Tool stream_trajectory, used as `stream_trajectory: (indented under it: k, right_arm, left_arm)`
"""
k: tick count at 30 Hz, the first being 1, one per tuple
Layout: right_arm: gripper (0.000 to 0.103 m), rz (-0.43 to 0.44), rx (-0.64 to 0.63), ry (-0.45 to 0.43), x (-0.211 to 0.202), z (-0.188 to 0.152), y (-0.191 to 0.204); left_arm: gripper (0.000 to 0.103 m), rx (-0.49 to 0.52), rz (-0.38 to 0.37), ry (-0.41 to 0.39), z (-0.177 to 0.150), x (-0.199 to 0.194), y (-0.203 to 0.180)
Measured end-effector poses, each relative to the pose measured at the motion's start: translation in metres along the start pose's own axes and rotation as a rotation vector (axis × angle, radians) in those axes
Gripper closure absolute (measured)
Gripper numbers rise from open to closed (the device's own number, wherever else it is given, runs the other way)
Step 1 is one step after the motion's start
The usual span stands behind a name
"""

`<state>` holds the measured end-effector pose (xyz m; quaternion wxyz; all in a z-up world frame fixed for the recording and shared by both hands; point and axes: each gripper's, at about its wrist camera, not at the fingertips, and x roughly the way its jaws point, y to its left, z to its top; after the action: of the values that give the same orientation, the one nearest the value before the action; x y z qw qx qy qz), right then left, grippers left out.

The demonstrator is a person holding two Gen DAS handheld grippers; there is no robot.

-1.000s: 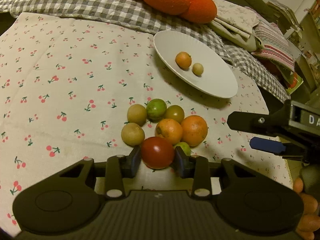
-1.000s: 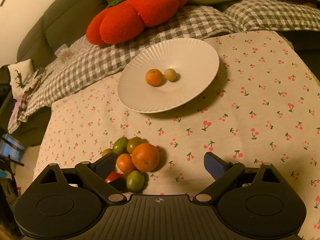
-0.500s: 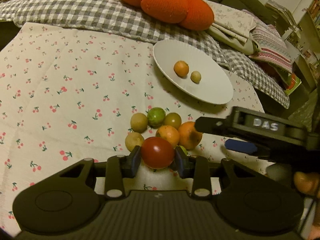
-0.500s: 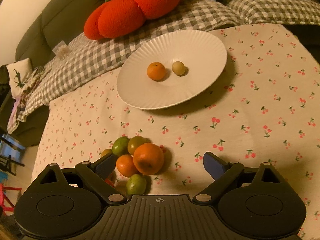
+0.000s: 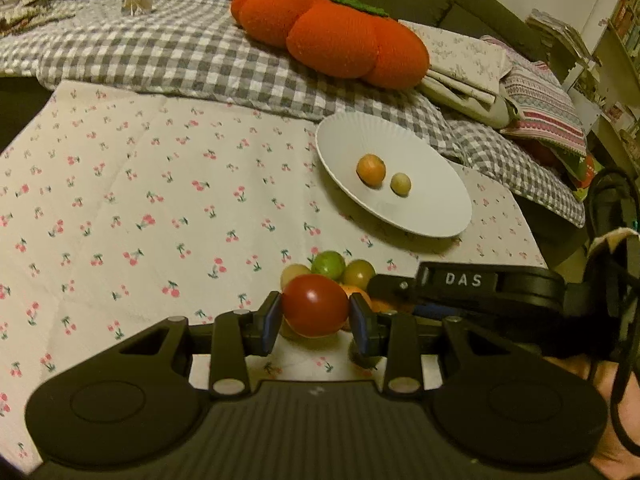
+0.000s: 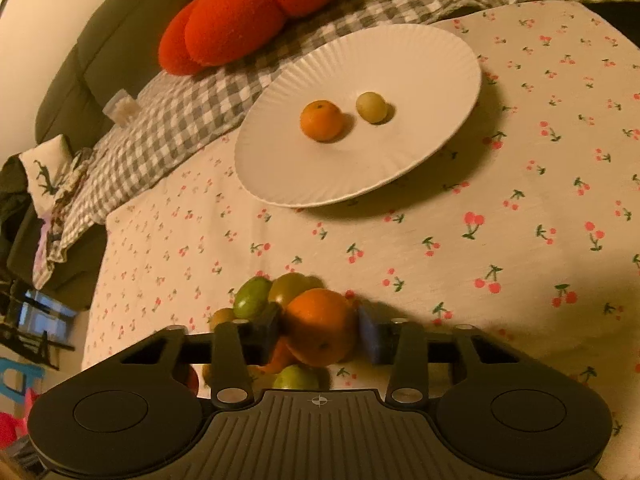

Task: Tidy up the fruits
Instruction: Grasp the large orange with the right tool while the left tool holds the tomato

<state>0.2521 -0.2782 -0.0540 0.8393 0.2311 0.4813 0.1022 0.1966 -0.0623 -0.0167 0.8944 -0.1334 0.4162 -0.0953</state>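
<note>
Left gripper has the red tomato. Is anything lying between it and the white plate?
Nothing visible blocks it. The left gripper holds the red tomato lifted over the fruit pile; beyond that, only bare cherry-print cloth reaches the white plate.

- Plate (image 5: 420, 216) is set far right on tablecloth (image 5: 140, 200); two fruits (image 5: 371, 170) lie in it.
- Fruit pile (image 5: 328, 264) is found nearer, left of plate.
- Cushion (image 5: 332, 36) is placed behind plate.

Left gripper (image 5: 316, 318): jaws clamped on red tomato (image 5: 316, 305).
Right gripper (image 6: 318, 330): jaws closed against large orange (image 6: 322, 326).
</note>
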Motion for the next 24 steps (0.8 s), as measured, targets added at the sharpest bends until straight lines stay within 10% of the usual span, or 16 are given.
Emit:
stream_trajectory:
  k: [24]
  right_arm:
    - [0.064,0.036,0.041,-0.042,-0.036,0.010,0.001]
  left_arm:
    - [0.069,0.086,0.047,-0.048,0.005,-0.003,-0.005]
